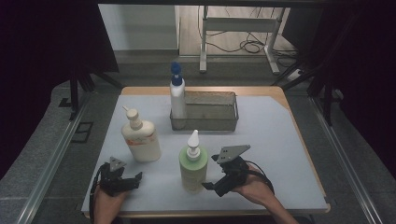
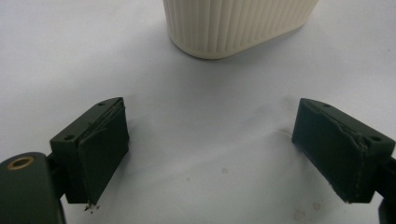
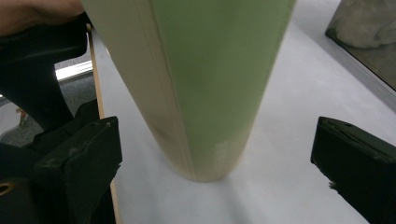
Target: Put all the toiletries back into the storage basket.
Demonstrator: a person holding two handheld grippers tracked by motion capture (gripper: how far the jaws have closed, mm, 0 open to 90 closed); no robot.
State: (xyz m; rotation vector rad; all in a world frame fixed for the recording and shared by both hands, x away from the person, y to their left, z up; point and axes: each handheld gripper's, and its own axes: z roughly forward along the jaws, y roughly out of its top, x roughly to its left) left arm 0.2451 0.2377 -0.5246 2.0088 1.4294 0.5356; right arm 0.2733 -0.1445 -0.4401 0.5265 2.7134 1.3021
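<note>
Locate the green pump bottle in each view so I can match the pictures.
High view: the green pump bottle stands low of centre, just left of the right gripper.
Left gripper view: not in it; the ribbed cream bottle at top centre is a different one.
Right gripper view: its body stands centre, between the open jaws.
Shared landmark: the pale grey mat.

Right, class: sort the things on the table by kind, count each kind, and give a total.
Pump bottles: 3 (blue-capped bottle, cream bottle, green bottle)
Metal baskets: 1 (basket)
Hand-held grippers: 2 (left gripper, right gripper)
Total: 6
</note>
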